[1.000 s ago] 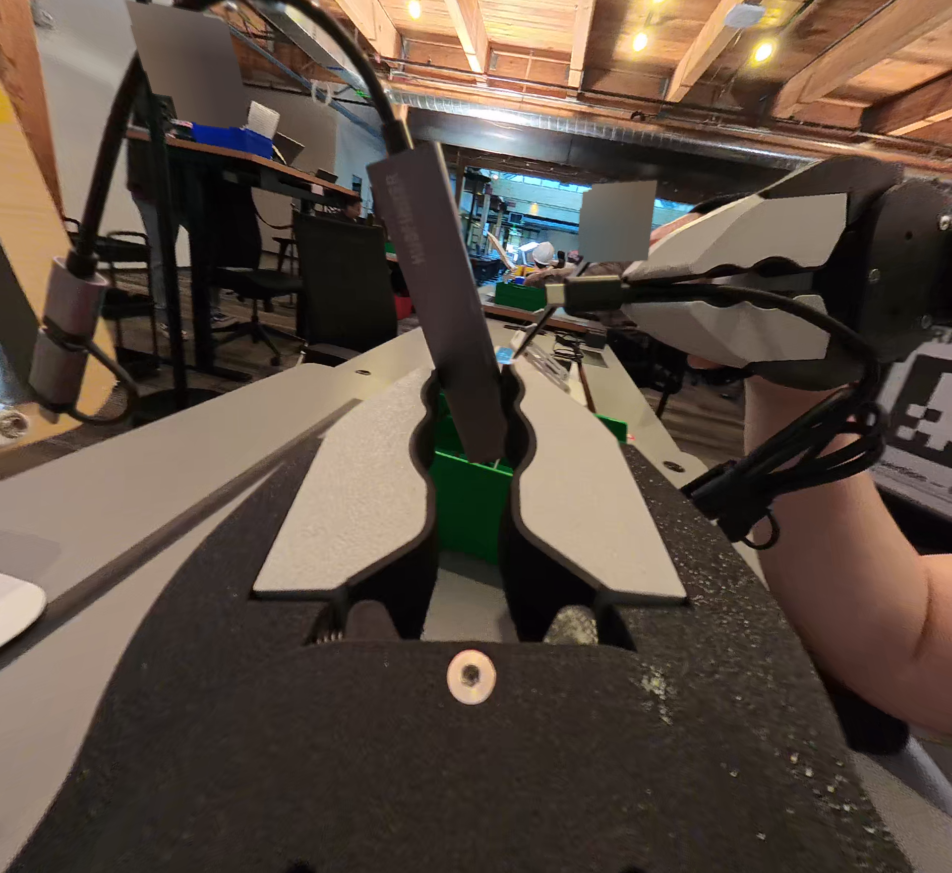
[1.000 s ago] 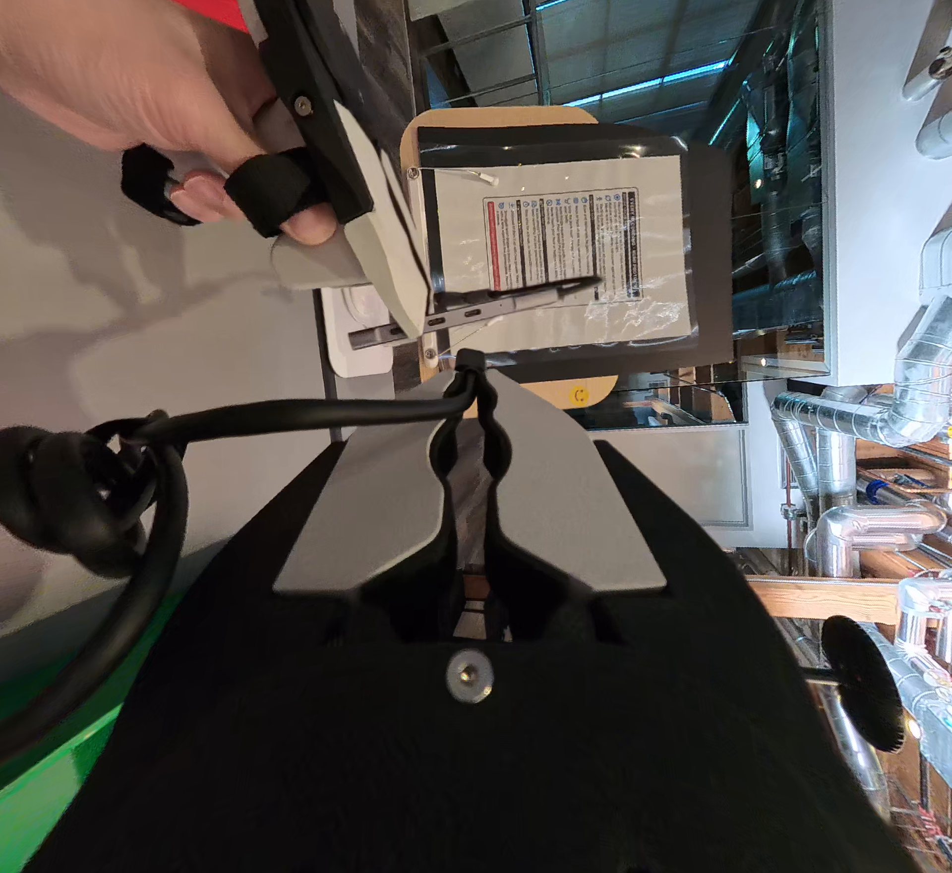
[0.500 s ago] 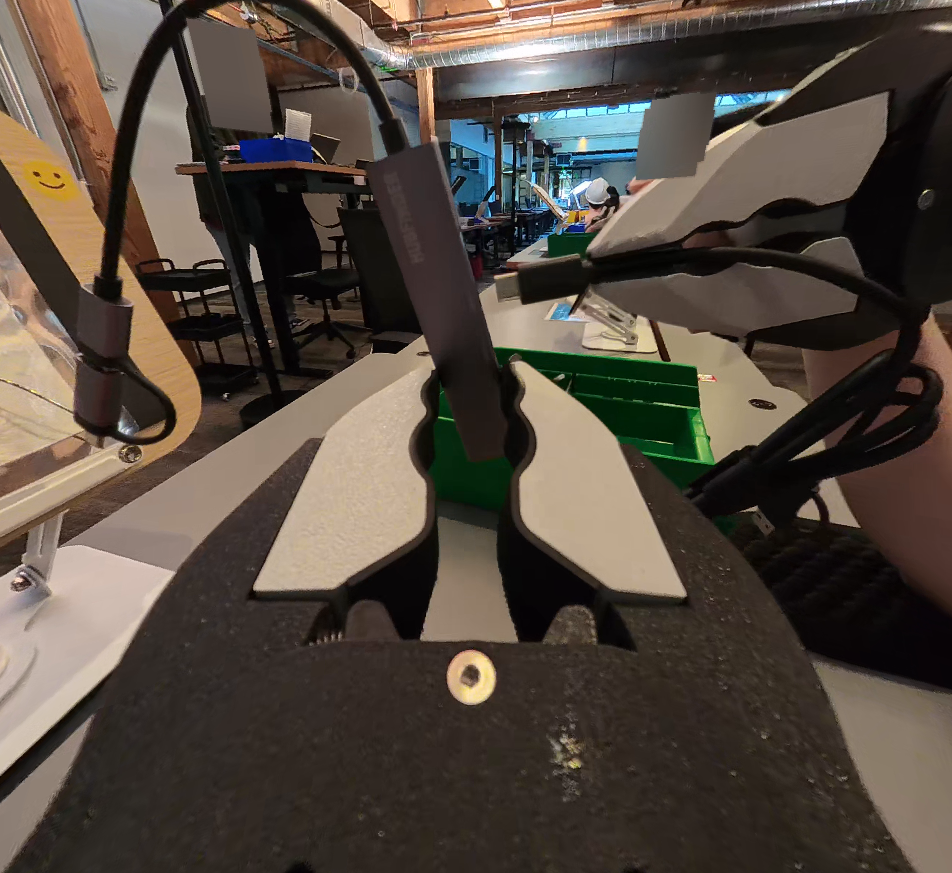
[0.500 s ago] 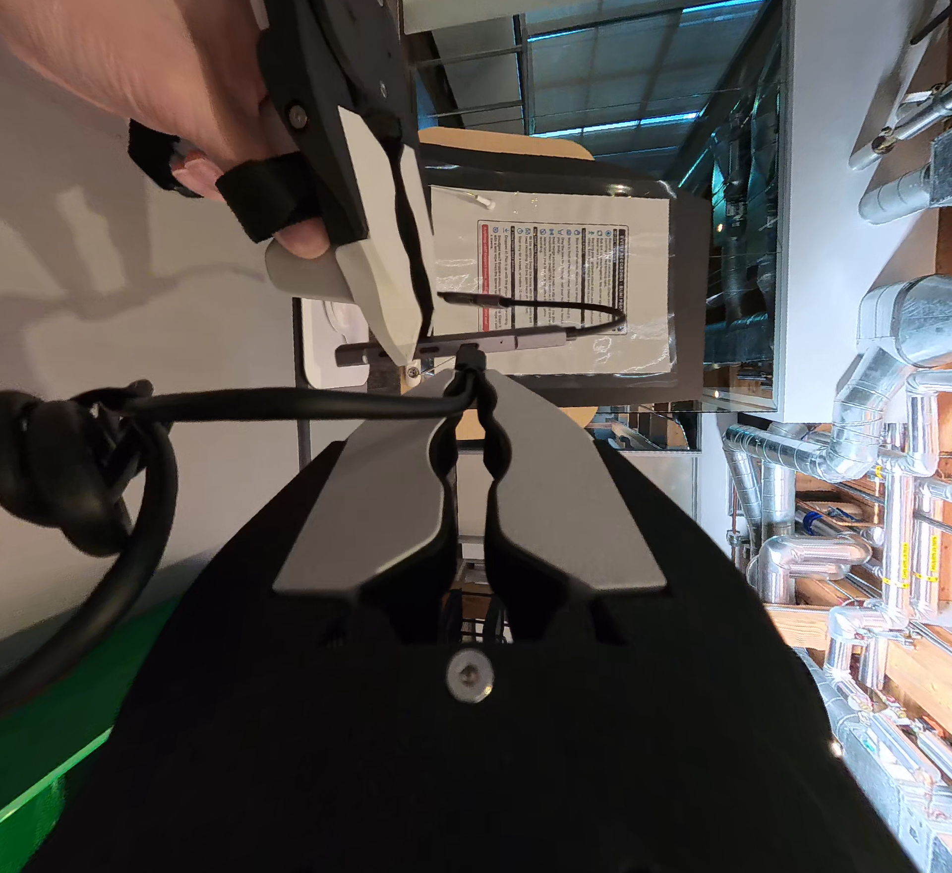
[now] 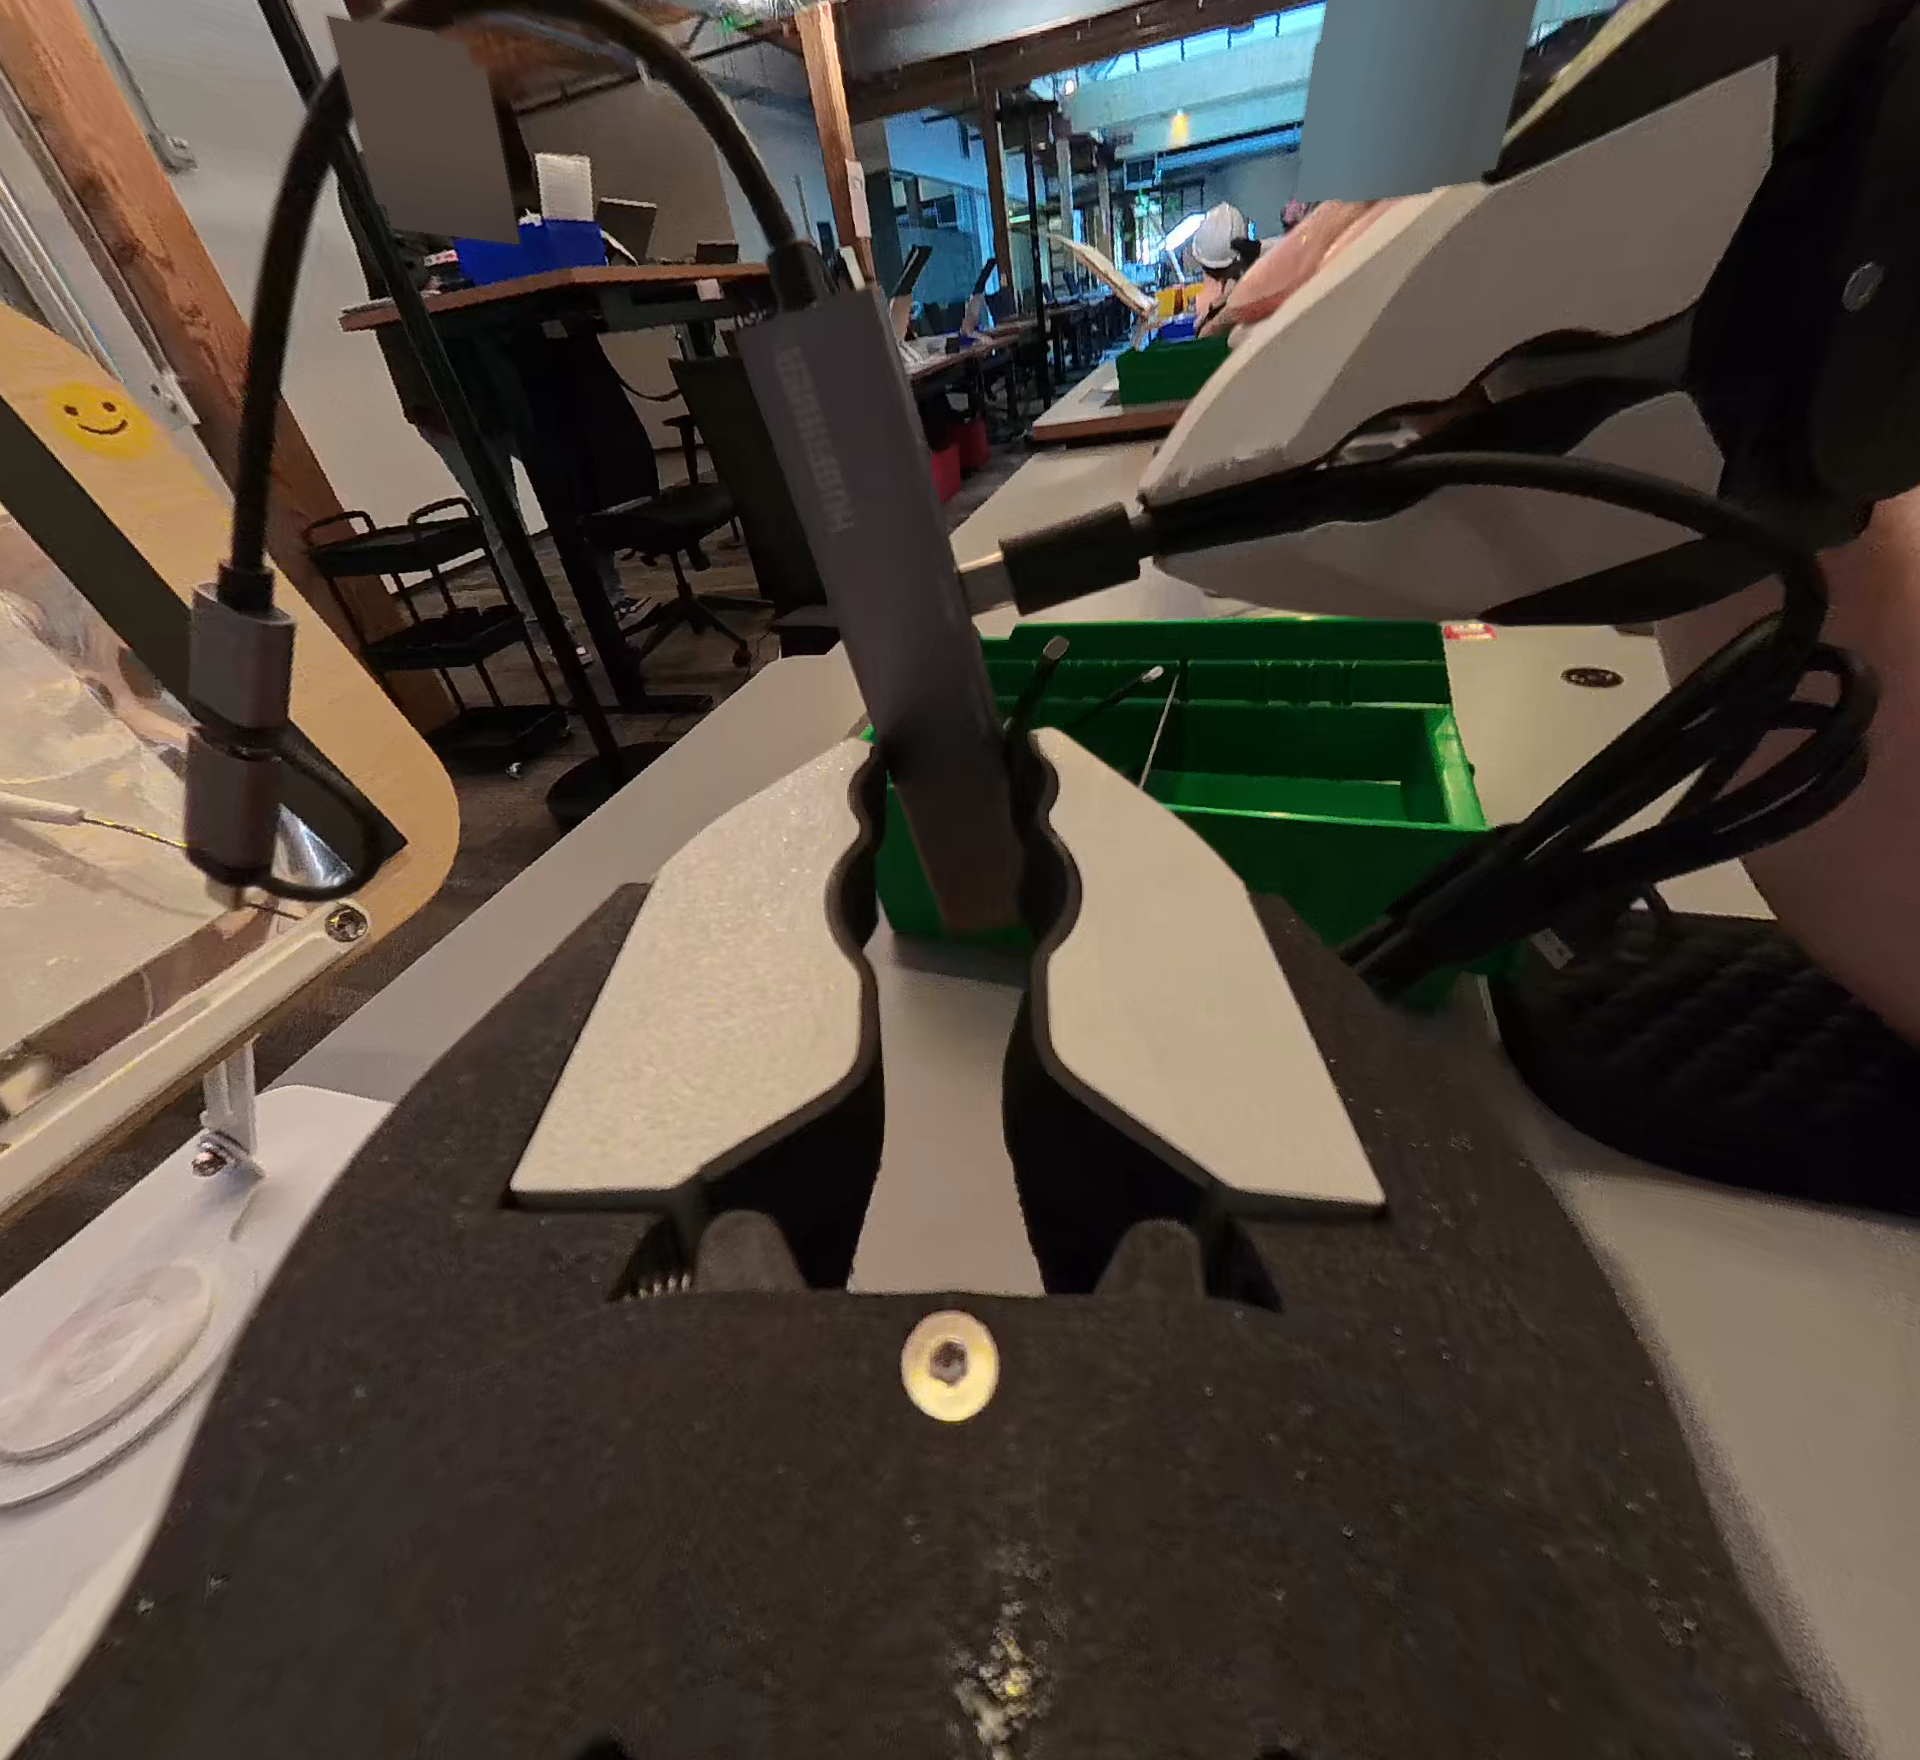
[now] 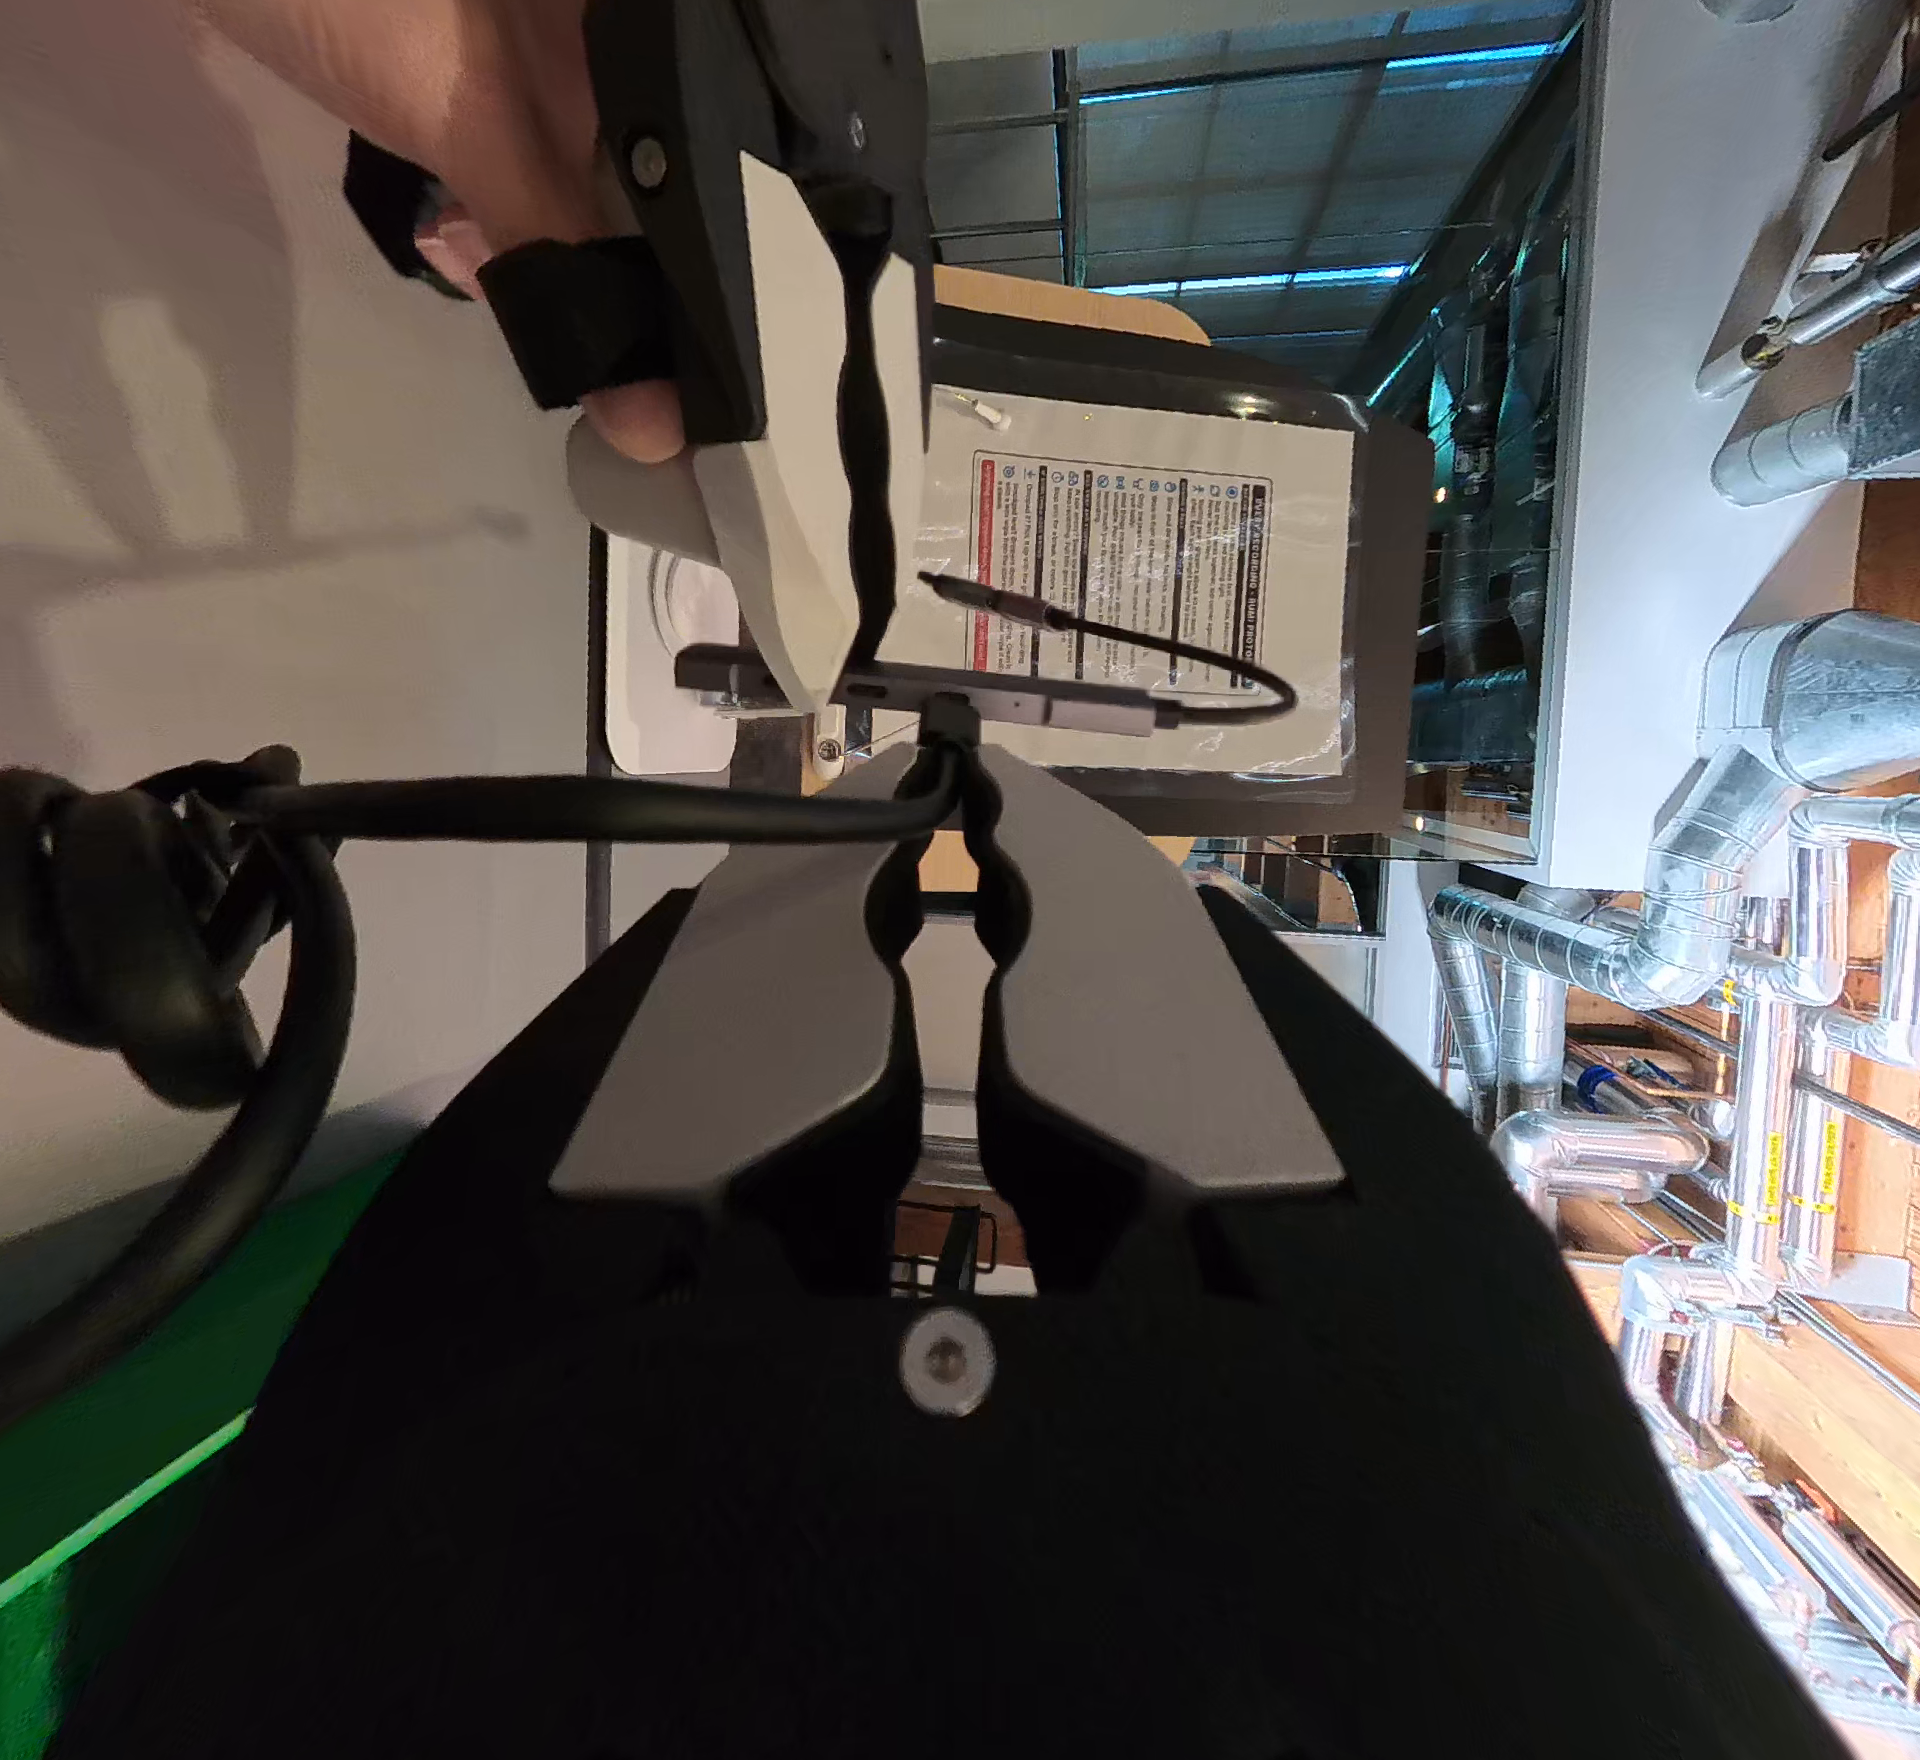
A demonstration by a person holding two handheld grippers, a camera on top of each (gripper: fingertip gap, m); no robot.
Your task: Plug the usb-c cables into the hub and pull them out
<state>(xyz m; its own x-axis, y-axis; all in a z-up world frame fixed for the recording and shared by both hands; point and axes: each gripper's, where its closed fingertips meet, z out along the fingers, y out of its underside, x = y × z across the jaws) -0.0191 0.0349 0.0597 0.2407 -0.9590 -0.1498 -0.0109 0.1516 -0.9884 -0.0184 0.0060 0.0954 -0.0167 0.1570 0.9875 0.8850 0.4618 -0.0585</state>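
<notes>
1. Your left gripper [image 5: 948,837] is closed on the lower end of the hub [image 5: 883,588]. The two grey fingers press the thin dark grey bar from both sides, and it stands up tilted, with its top leaning to the left.
2. Your right gripper [image 6: 948,775] is closed almost fully on the black usb-c cable [image 6: 582,806], just behind its plug [image 6: 951,718]. The cable leaves the fingertips to the left and ends in a bundled coil [image 6: 114,931] that hangs at the edge of the right wrist view.
3. In the right wrist view the plug touches the long side of the hub, at one of the ports. I cannot tell if it is already fully inside.
4. In the left wrist view the plug [image 5: 1070,557] points at the right edge of the hub, at about the middle of its height.
5. From the top of the hub, its own short black cable [image 5: 499,37] makes an arch to the left and comes down to a grey connector [image 5: 234,744].
6. Behind the hub, a green bin [image 5: 1299,775] stands on the grey table [image 5: 717,754]. Some thin cable ends lie in it.
7. At the left, a wooden board with a yellow smiley sticker [image 5: 99,422] stands on a white base [image 5: 104,1295].
8. Further back there are desks and black office chairs [image 5: 665,515], under a wooden ceiling with metal ducts.
</notes>
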